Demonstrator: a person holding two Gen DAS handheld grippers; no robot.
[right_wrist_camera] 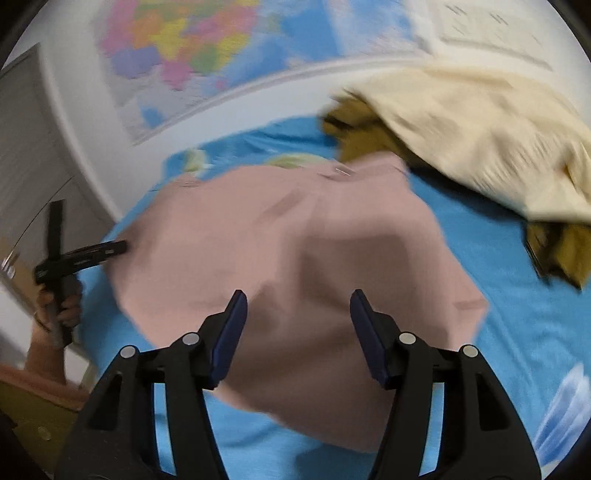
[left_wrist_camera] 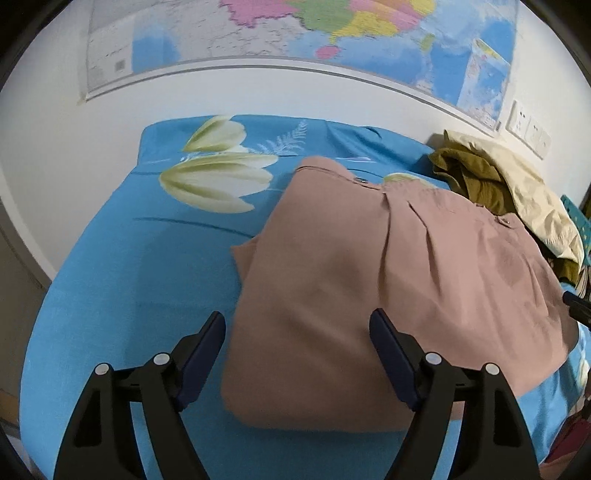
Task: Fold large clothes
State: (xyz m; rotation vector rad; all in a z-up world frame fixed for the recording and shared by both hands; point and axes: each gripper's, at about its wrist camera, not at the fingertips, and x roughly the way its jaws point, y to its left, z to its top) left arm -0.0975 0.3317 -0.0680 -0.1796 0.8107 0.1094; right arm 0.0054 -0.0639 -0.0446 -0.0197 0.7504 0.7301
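Where soft pink garment (left_wrist_camera: pixel 369 295) lies folded, blue floral sheet (left_wrist_camera: pixel 147 277) looks smooth.

No text, label, brand or number can be read anywhere. The wall map (left_wrist_camera: pixel 295 33) carries small print in the left wrist view, most of it on its pale left part, but it is too fine and blurred to make out. In the right wrist view the same map (right_wrist_camera: pixel 207 48) is smeared by motion, and its lettering is lost.
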